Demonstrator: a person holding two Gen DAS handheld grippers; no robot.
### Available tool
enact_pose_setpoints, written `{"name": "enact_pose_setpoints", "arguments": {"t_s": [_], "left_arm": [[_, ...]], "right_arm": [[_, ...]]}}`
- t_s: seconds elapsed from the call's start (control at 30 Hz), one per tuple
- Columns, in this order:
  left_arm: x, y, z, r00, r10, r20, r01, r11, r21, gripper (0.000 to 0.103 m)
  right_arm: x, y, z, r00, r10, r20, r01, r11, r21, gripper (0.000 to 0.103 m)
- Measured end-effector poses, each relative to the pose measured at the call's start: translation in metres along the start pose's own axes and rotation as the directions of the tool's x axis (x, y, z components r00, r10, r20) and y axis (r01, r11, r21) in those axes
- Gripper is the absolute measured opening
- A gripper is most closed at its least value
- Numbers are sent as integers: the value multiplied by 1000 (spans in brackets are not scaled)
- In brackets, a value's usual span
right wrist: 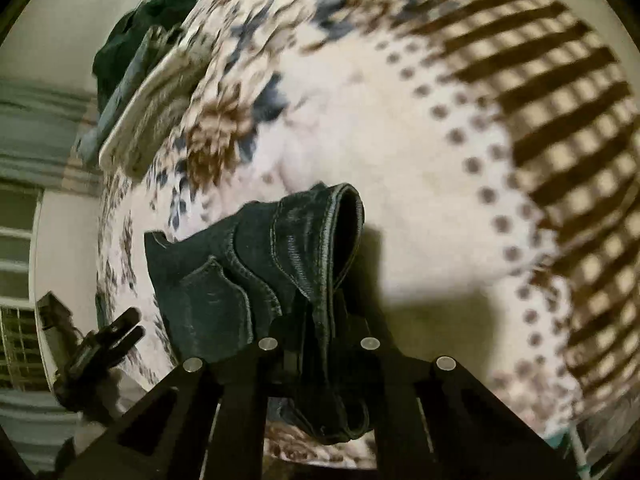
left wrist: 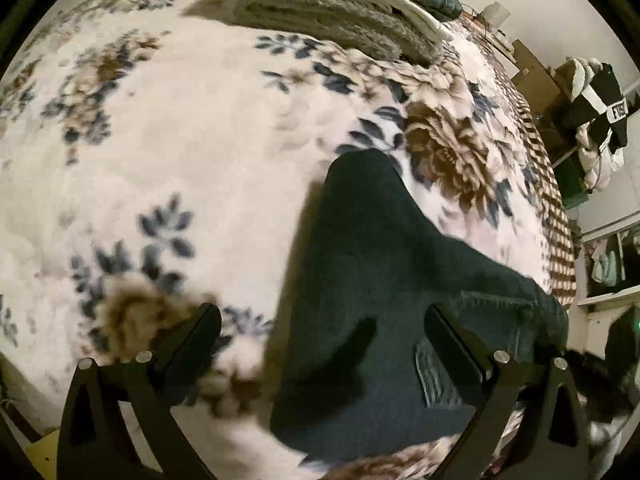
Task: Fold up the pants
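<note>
Left wrist view first, and we see our left gripper (left wrist: pixel 320 336) angled down over the bed, its two black fingers (left wrist: pixel 456 344) spread wide apart and released, holding nothing. Between and beyond them lie the pants (left wrist: pixel 380 272), dark denim, stretched across the floral blanket (left wrist: pixel 168 132) with one leg end reaching away toward a large brown flower. The right-hand finger hangs above the denim near a stitched back pocket; whether it touches the cloth we cannot tell. At the head of the bed sits a stack of folded bedding (left wrist: pixel 328 12), grey fleece under white. Off to the right, beside the bed, a pile of clothes (left wrist: pixel 596 116) carries a black garment with a white label; the letters are too blurred for us to read.

Right wrist view now: our right gripper (right wrist: pixel 320 332) is tipped low over the blanket's dotted and checked border (right wrist: pixel 560 128), fingers clenched together on the pants (right wrist: pixel 288 264). We see the waistband bunched and lifted between them, seams and pocket stitching showing, the fabric drooping down under the gripper. Down at the left edge the other gripper (right wrist: pixel 116 336) shows, small and dark, well apart from the denim here. Everything is motion-blurred.
</note>
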State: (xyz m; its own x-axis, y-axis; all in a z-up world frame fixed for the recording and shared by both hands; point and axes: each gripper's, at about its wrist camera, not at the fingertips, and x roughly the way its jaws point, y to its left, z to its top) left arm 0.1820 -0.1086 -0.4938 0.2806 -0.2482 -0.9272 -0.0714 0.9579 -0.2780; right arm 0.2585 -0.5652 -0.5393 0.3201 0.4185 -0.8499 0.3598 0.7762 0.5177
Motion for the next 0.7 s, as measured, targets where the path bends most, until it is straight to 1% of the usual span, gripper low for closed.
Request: {"name": "enact_pose_setpoints", "arguments": {"t_s": [0.07,0.1,0.17,0.2,0.23,0.3,0.33,0.4,0.47,0.5,0.53,0.57,0.6,0.63,0.67,0.7], "left_arm": [[10,-7,12,1000,-16,8,17,1000,-4,103],[16,-9,20,1000,-23,9,23,1000,-15,103],[29,-11,32,998,-63,-11,63,998,-26,103],[41,-12,39,997,-67,-35,66,997,-38,103],[50,-11,43,997,-59,-51,57,997,-50,103],[74,-3,48,993,-56,-108,47,996,-82,103],[81,1,49,989,-70,-128,58,994,-92,103],[90,9,51,985,-106,-138,94,992,-89,103],[89,11,50,983,-124,-135,114,991,-75,103],[85,12,50,982,-131,-138,121,990,-79,103],[80,13,49,981,-137,-137,126,989,-83,103],[72,12,46,982,-137,-130,127,989,-80,103],[65,11,43,981,-147,-126,138,987,-78,103],[57,10,39,978,-172,-118,163,983,-79,103],[48,10,33,974,-200,-103,192,978,-80,103],[41,8,24,972,-218,-92,212,975,-72,103]], "right_arm": [[-15,-1,2,999,-30,45,31,999,-20,10],[-22,-7,6,997,-50,64,51,999,-3,10],[-31,-22,13,996,-51,69,49,998,38,10],[-33,-27,17,994,-80,76,78,996,32,10],[-32,-33,21,993,-95,69,93,995,30,10],[-23,-48,26,995,-97,38,95,994,57,10],[-19,-52,28,994,-101,28,100,994,52,10],[-12,-56,31,993,-116,13,116,993,38,10],[-5,-59,34,993,-122,-1,122,992,40,11],[0,-63,35,992,-126,-24,127,991,52,22],[5,-68,36,991,-124,-50,127,989,79,41],[4,-77,37,993,-94,-69,102,986,130,48],[3,-80,35,996,-61,-64,70,985,157,54],[-5,-84,31,999,-22,-45,30,983,183,64],[-12,-85,25,999,-5,-33,11,981,191,71],[-19,-86,17,1000,16,-22,-11,980,201,82]]}}
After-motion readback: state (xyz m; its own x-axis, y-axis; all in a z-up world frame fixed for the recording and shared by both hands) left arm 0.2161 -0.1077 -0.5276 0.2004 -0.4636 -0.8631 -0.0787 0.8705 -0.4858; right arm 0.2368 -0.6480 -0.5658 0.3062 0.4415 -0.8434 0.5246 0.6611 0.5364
